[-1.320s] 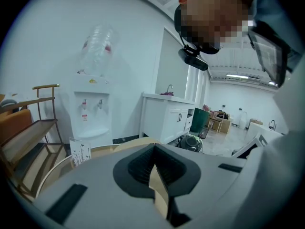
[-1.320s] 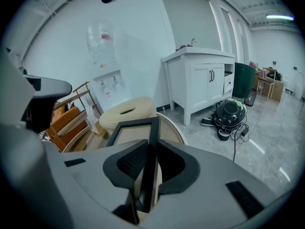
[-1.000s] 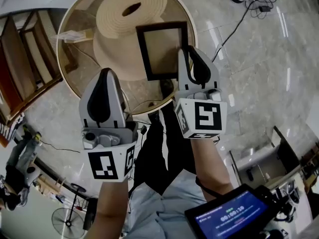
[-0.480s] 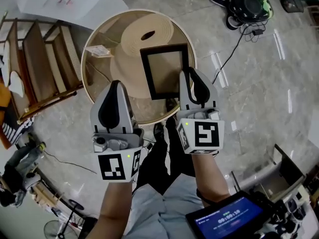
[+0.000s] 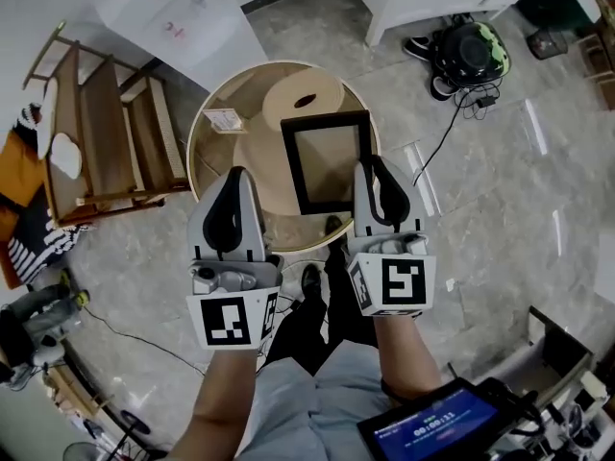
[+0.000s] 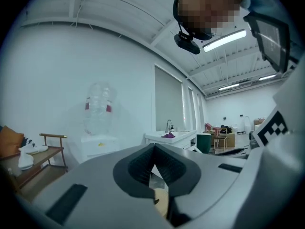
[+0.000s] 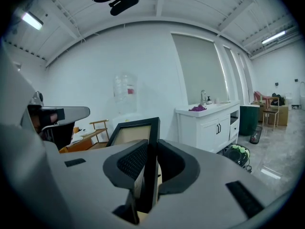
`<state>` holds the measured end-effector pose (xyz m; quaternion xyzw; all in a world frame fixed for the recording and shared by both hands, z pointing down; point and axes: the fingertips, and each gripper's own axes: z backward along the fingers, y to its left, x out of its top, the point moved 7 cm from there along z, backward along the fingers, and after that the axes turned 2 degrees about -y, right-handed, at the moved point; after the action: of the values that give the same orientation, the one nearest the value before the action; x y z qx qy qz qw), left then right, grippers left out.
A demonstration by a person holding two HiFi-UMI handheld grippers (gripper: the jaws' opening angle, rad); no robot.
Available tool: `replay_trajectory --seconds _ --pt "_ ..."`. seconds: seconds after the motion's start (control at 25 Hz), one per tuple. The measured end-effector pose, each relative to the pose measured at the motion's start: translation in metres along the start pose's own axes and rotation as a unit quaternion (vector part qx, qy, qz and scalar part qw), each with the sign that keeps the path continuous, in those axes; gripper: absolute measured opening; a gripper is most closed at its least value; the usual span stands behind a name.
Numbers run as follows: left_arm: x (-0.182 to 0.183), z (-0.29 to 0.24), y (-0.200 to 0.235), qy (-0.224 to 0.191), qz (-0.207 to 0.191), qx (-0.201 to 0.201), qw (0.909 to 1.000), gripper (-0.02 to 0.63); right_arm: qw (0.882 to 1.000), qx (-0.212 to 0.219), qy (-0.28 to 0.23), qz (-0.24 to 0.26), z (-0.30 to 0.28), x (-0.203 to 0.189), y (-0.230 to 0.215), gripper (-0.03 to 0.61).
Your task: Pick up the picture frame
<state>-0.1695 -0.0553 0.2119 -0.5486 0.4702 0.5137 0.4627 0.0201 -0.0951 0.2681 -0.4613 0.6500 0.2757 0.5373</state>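
The black picture frame (image 5: 327,161) with a beige panel hangs in the air above the round table, held by its right edge. My right gripper (image 5: 370,166) is shut on that edge; in the right gripper view the frame's black edge (image 7: 150,166) stands clamped between the two pads. My left gripper (image 5: 233,182) floats to the frame's left, apart from it. In the left gripper view its jaws (image 6: 153,162) meet at the tips with nothing between them.
Far below are the round wooden table (image 5: 204,142) with a cream hat (image 5: 300,94) and a small card (image 5: 225,120). A wooden shoe rack (image 5: 106,142) stands left. A white cabinet (image 7: 209,125), a green-black helmet (image 5: 471,51) and cables lie on the marble floor.
Both grippers have risen together, the right one carrying the frame up. The table and floor look smaller and farther away, and more of the room shows.
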Motion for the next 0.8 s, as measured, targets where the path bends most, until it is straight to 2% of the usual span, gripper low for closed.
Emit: replay_trajectory --seconds 0.28,0.6,0.8 --pt "0.051 0.047 0.013 -0.033 -0.026 0.015 0.999 0.011 0.998 0.006 -0.058 0.021 0.038 0.045 0.034 0.078" --pt "0.116 0.1 0.01 -0.08 -0.035 0.03 0.9957 0.011 0.992 0.018 -0.115 0.05 0.1 0.097 0.071 0.078" --pt "0.144 0.124 0.015 -0.101 -0.038 0.032 0.9936 0.011 0.987 0.022 -0.143 0.068 0.126 0.126 0.091 0.078"
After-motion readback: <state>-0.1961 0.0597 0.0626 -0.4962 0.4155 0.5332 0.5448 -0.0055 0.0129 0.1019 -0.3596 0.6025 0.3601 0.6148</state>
